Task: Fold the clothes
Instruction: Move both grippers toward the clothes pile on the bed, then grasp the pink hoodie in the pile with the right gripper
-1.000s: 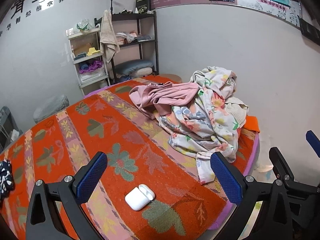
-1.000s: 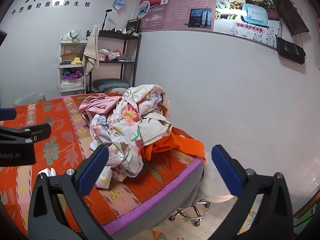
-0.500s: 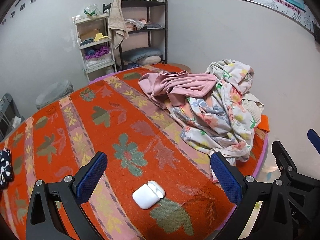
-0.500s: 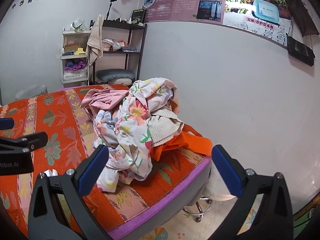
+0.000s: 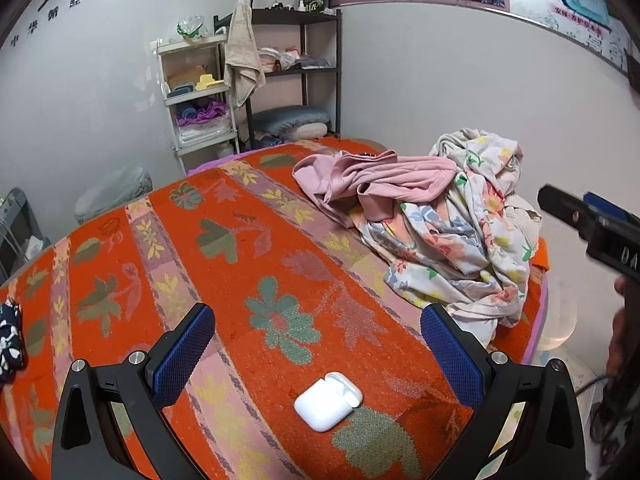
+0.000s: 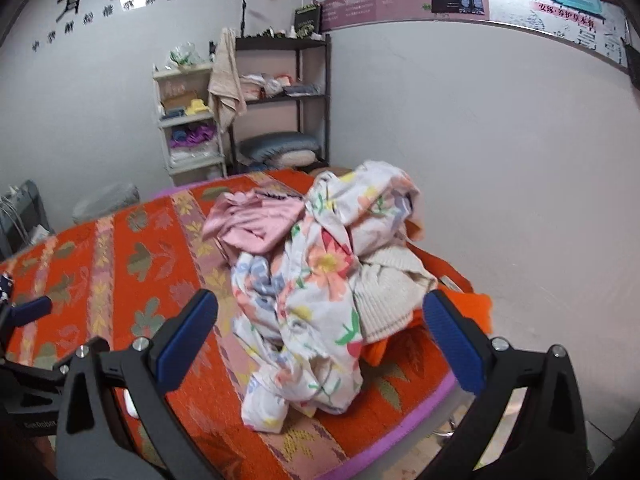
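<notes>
A heap of clothes lies at the right end of the bed. On top is a floral garment point(image 5: 460, 240) point(image 6: 316, 280), with a pink garment point(image 5: 384, 184) point(image 6: 256, 220) on its left. A cream knit piece point(image 6: 388, 292) and an orange garment point(image 6: 476, 308) lie on its right. My left gripper point(image 5: 316, 352) is open above the bedspread, short of the heap, with nothing between its fingers. My right gripper point(image 6: 320, 340) is open and empty, and the near end of the floral garment shows between its fingers. The right gripper's body also shows at the right edge of the left wrist view.
A white earbud case point(image 5: 328, 400) lies on the orange flowered bedspread point(image 5: 200, 260) just in front of my left gripper. A dark patterned cloth point(image 5: 10, 336) sits at the bed's left edge. Shelves point(image 5: 200, 92) and a black rack point(image 6: 280, 96) stand against the far wall. A round stool point(image 5: 560, 320) stands past the bed's right end.
Both grippers have moved forward and higher toward the heap of clothes. The right gripper now looks down on the floral garment from closer. Both stay open.
</notes>
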`<state>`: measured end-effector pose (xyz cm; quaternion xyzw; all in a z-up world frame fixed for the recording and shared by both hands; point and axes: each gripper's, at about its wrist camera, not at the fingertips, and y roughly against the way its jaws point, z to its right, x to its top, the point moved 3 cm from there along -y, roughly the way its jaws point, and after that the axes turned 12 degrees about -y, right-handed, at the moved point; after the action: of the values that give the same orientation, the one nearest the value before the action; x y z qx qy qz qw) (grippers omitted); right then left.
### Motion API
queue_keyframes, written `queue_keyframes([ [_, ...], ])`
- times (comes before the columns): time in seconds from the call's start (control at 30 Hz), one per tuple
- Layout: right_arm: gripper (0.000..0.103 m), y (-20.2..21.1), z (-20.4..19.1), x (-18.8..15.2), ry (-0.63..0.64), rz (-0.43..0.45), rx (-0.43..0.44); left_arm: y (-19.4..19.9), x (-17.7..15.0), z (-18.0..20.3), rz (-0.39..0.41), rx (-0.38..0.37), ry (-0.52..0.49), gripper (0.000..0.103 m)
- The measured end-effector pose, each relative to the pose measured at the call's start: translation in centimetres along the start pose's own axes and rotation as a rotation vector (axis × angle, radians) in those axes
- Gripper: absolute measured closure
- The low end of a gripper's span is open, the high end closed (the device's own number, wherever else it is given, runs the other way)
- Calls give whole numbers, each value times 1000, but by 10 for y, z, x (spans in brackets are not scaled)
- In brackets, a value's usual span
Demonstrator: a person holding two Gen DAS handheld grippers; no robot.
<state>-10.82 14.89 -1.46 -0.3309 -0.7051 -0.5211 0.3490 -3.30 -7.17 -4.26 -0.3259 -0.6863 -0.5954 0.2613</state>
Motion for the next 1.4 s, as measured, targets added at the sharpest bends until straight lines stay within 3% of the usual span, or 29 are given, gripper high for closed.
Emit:
queue_keyframes([
  [0.07,1,-10,12,15,15,19,65,2,-4,-12,0,24,-2,0],
  [0.1,7,-17,15,22,40,15,82,3,-5,-16,-2,28,-1,0],
  [0.2,38,-45,16,37,148,-34,96,7,-10,-34,-8,29,10,0],
  [0.23,42,-53,10,38,199,-51,102,9,-12,-40,-8,30,21,0],
  [0.4,44,-86,-41,38,378,-137,277,10,-19,-68,-20,50,76,0],
  [0.6,44,-192,-84,50,526,-401,145,4,-34,-93,-58,69,133,0],
  [0.73,46,-237,-105,42,602,-552,87,2,-41,-107,-76,79,161,0],
  [0.77,56,-246,-108,39,599,-584,67,2,-42,-111,-79,82,167,0],
  [0.8,95,-255,-110,36,570,-624,45,2,-43,-115,-82,85,173,0],
  [0.83,94,-257,-114,37,541,-639,46,2,-44,-118,-85,87,179,0],
  [0.93,95,-231,-132,66,405,-577,199,2,-48,-129,-95,96,197,0],
  [1.07,95,-171,-166,141,235,-439,410,10,-50,-146,-84,98,239,0],
  [1.17,101,-107,-196,197,182,-291,582,25,-51,-161,-57,114,270,0],
  [1.27,103,-48,-228,232,227,-166,633,38,-55,-175,-46,141,296,0],
  [1.37,100,-12,-249,238,357,-41,543,52,-66,-182,-33,134,323,0],
  [1.4,92,-11,-253,230,413,-35,512,56,-71,-184,-33,135,329,0],
])
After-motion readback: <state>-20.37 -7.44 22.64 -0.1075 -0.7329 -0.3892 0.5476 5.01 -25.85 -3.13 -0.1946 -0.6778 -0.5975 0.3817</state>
